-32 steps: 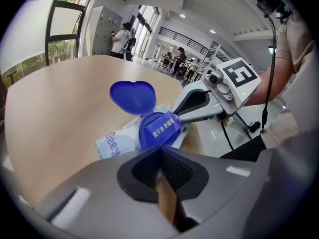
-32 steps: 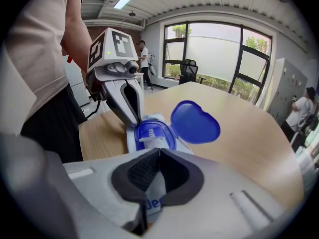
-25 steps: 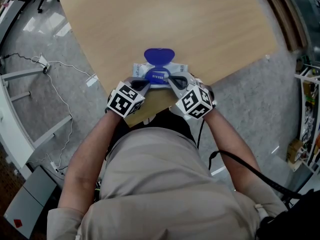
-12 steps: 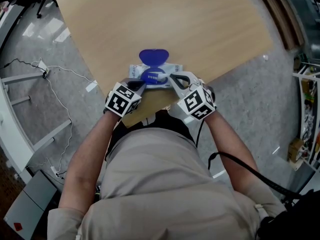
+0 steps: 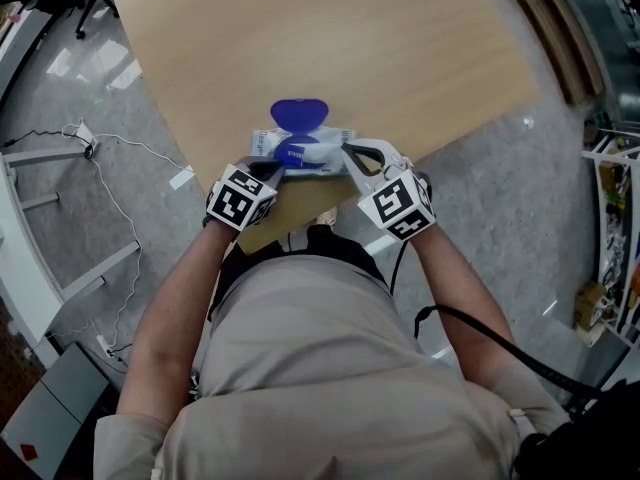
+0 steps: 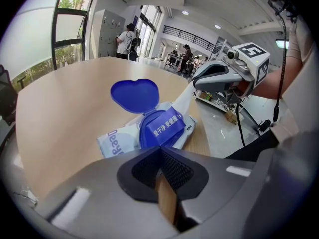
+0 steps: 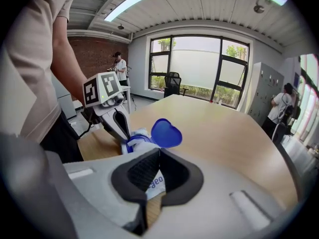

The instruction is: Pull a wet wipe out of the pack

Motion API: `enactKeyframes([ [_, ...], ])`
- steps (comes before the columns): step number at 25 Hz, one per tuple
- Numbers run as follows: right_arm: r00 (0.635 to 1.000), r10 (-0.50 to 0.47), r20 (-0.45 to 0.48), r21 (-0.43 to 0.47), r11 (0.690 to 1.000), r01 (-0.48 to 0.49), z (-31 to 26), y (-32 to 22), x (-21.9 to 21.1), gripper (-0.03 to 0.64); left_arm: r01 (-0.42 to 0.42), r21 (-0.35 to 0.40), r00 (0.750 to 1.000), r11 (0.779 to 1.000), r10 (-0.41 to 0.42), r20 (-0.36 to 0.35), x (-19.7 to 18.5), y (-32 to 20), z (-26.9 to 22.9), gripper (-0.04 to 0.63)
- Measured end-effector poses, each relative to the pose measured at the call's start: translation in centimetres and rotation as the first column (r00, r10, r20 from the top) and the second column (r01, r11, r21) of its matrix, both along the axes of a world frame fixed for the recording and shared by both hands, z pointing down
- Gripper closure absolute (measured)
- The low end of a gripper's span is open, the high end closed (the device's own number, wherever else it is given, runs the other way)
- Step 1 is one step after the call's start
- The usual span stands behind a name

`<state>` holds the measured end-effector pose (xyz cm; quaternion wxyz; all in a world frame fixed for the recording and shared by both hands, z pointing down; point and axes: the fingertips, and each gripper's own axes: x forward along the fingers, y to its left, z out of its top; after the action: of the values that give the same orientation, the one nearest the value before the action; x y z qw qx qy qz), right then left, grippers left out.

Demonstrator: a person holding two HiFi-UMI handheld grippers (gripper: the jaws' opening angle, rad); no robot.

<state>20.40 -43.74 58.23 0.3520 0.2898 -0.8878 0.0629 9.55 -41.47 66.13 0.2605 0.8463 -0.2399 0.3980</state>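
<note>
Flip lid point(image 5: 299, 114) open: your left gripper point(image 6: 159, 149), closed on nothing, braces the pack point(image 6: 117, 138) while your right gripper point(image 6: 197, 82) pinches a partly drawn wet wipe point(image 6: 183, 98), not yet free.

Your pale wooden tabletop point(image 5: 400, 48) stands on a grey speckled floor point(image 5: 500, 228). Tall black-framed windows point(image 7: 209, 59) let daylight into the room, next to a red brick wall point(image 7: 97, 54). A long ceiling strip light point(image 7: 124, 5) glows overhead. A black office chair point(image 7: 172, 83) sits near the glass, and grey metal lockers point(image 7: 266, 91) stand further along the wall.
</note>
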Motion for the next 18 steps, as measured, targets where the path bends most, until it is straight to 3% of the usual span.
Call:
enactKeyframes([
  [18, 0.997, 0.031, 0.071, 0.125, 0.991, -0.039, -6.2, 0.3, 4.8, 0.614, 0.082, 0.036, 0.993, 0.996, -0.085, 0.085, 0.5, 0.4, -0.4, 0.589],
])
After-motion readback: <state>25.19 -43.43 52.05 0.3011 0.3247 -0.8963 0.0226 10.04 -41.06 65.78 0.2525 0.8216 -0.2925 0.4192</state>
